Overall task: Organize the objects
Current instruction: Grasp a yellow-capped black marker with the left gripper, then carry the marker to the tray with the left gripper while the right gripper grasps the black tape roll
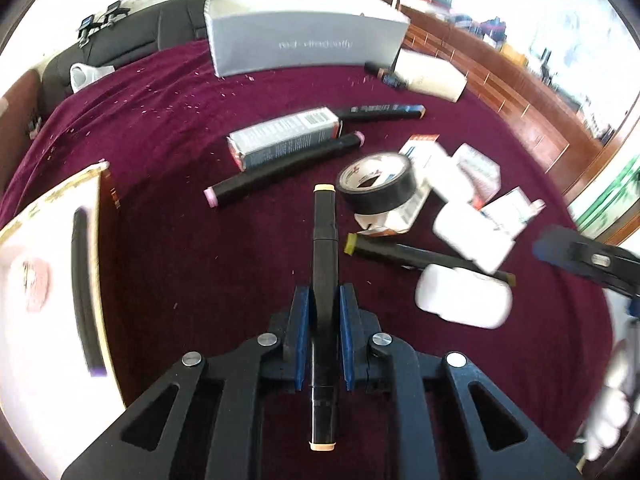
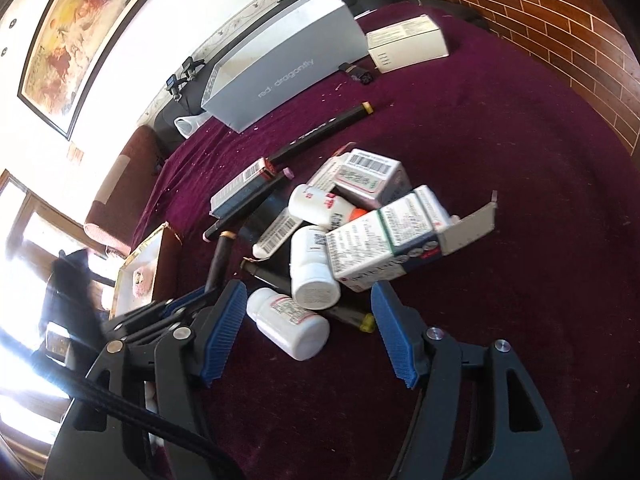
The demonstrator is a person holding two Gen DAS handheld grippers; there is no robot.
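Note:
My left gripper (image 1: 323, 300) is shut on a black marker (image 1: 325, 236) with cream end caps, held lengthwise above the maroon cloth. The same marker (image 2: 219, 258) shows at the left of the right wrist view. My right gripper (image 2: 308, 294) stands open over a heap of white pill bottles and medicine boxes (image 2: 384, 240). One white bottle (image 2: 292, 326) lies between its blue pads, apart from both. A pink-capped marker (image 1: 280, 168), an olive-capped marker (image 1: 400, 250) and a black tape roll (image 1: 376, 184) lie on the cloth.
A gold-rimmed white tray (image 1: 96, 208) at the left holds a black marker (image 1: 84, 292). A grey shoebox (image 1: 296, 36) and a white carton (image 2: 404, 42) stand at the back. A grey carton (image 1: 284, 136) lies mid-cloth. Wooden cabinets run along the right.

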